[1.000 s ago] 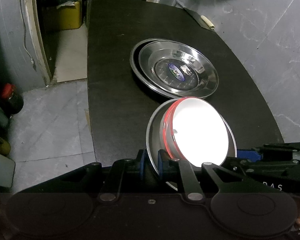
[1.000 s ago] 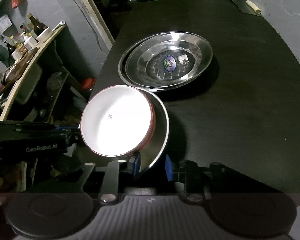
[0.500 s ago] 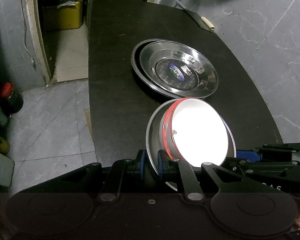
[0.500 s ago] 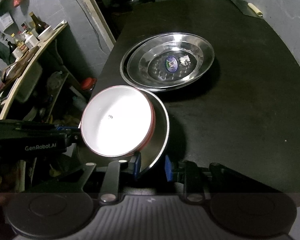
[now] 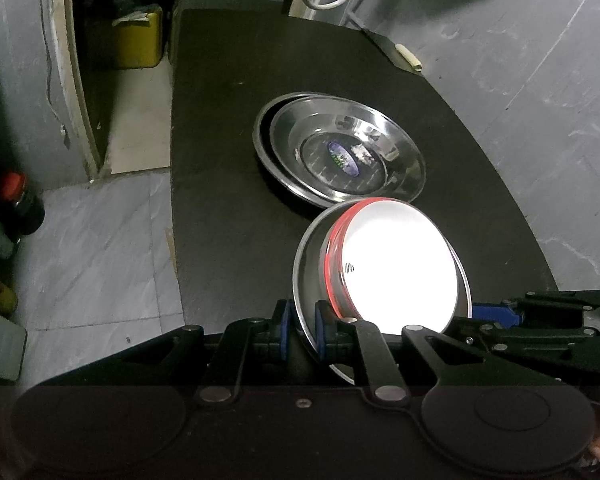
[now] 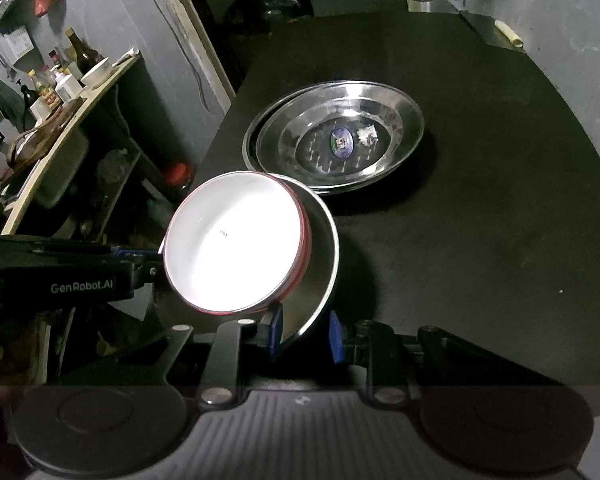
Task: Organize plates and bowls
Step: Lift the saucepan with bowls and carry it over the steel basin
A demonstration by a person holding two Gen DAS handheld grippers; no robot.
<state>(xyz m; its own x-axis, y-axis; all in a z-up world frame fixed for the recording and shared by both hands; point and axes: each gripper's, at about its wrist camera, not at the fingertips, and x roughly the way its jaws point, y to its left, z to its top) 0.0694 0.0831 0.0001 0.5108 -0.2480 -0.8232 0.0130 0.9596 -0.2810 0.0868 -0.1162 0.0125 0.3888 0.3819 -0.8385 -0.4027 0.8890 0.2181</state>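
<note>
A steel plate (image 5: 312, 276) (image 6: 322, 264) carries a red-rimmed white bowl (image 5: 400, 268) (image 6: 232, 240) and is held tilted above the near end of the black table (image 5: 228, 200) (image 6: 480, 220). My left gripper (image 5: 300, 330) is shut on the plate's left rim. My right gripper (image 6: 304, 334) is shut on its right rim and shows at the right of the left wrist view (image 5: 540, 312). Two nested steel plates (image 5: 340, 152) (image 6: 336, 136) lie on the table beyond, a sticker in the top one.
A knife with a pale handle (image 5: 404, 56) (image 6: 504, 34) lies at the table's far right. A yellow container (image 5: 136, 36) and bottles (image 5: 20, 204) stand on the floor to the left. A cluttered shelf (image 6: 60, 100) stands at the left.
The held plate with the bowl has shifted slightly forward toward the nested plates. Both grips are unchanged.
</note>
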